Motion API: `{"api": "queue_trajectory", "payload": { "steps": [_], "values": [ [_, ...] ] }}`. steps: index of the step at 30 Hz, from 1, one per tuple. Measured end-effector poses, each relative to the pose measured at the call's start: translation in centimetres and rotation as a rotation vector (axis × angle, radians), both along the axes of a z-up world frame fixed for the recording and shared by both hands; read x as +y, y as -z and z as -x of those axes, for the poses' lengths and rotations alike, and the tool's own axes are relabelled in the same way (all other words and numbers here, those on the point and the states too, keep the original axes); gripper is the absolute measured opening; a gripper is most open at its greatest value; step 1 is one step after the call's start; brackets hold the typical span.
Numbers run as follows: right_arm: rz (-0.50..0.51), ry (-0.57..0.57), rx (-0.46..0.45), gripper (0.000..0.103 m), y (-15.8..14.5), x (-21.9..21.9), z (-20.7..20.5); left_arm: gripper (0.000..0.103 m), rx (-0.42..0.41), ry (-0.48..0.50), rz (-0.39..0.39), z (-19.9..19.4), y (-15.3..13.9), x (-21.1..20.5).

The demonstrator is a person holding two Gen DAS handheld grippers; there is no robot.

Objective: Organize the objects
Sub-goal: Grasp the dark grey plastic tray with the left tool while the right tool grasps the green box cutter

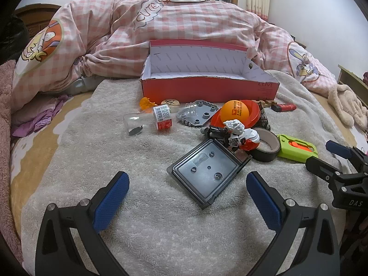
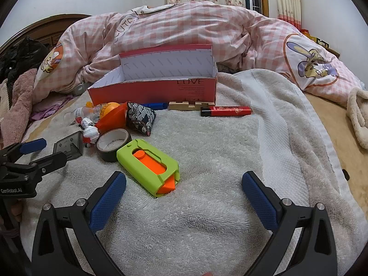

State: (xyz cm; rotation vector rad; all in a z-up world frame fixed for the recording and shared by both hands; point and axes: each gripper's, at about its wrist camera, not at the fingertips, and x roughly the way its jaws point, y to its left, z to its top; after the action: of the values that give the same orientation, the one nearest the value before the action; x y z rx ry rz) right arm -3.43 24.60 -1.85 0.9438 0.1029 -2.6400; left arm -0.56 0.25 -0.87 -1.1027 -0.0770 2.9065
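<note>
An open red box (image 1: 207,87) (image 2: 156,89) stands at the back of a grey towel (image 1: 142,207). Before it lie a clear bottle (image 1: 147,120), a grey plate piece (image 1: 199,112), an orange ball (image 1: 234,112) in a red bowl, a white toy figure (image 1: 237,135), a tape roll (image 1: 266,146) (image 2: 113,143), a dark square tray (image 1: 207,172), a green-orange toy knife (image 2: 149,165) (image 1: 296,148) and a red lighter (image 2: 226,111). My left gripper (image 1: 187,191) is open just short of the tray. My right gripper (image 2: 184,192) is open, the knife near its left finger.
A pink checked quilt (image 1: 184,34) is heaped behind the box. A patterned pouch (image 2: 140,117), a wooden piece (image 2: 191,105) and a blue stick (image 2: 154,105) lie by the box. A plush toy (image 1: 345,105) lies at the right bed edge.
</note>
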Motion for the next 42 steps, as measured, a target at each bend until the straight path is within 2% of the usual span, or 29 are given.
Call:
{"api": "queue_trajectory", "payload": {
  "steps": [13,17,22,27,29,30,32,35,36,39,42],
  "values": [
    [0.027,-0.001,-0.022,0.103,0.1,0.4,0.1,0.103,-0.046,0.001,0.001,0.5,0.3,0.1],
    [0.063,0.009,-0.029,0.103,-0.3,0.8,0.3,0.103,-0.087,0.015,0.039,1.0,0.3,0.2],
    [0.121,0.014,-0.066,0.103,-0.4,1.3,0.7,0.103,-0.079,0.072,0.122,1.5,-0.5,0.8],
    [0.132,-0.001,-0.076,0.103,-0.5,1.1,0.7,0.103,-0.098,0.125,0.191,2.4,-0.6,1.7],
    [0.126,-0.012,-0.077,0.103,-0.5,0.9,0.6,0.103,-0.078,0.159,0.169,2.6,-0.8,1.8],
    [0.121,-0.016,-0.077,0.103,-0.5,0.7,0.6,0.103,-0.075,0.196,0.118,2.7,-1.0,1.7],
    [0.114,-0.026,-0.074,0.103,-0.6,0.5,0.6,0.103,-0.102,0.255,0.098,3.1,-1.0,1.9],
    [0.056,-0.087,-0.071,0.103,-1.1,-0.5,0.7,0.103,-0.145,0.246,0.167,3.6,-0.2,2.6],
    [-0.002,-0.127,-0.077,0.103,-1.2,-1.3,1.0,0.103,-0.154,0.247,0.159,3.8,0.0,2.6],
    [-0.070,-0.202,-0.094,0.103,-1.1,-2.5,1.5,0.101,-0.170,0.249,0.117,4.3,0.2,2.4],
    [-0.083,-0.211,-0.094,0.103,-1.2,-2.8,2.0,0.097,-0.184,0.246,0.067,4.9,0.3,1.9]
  ]
}}
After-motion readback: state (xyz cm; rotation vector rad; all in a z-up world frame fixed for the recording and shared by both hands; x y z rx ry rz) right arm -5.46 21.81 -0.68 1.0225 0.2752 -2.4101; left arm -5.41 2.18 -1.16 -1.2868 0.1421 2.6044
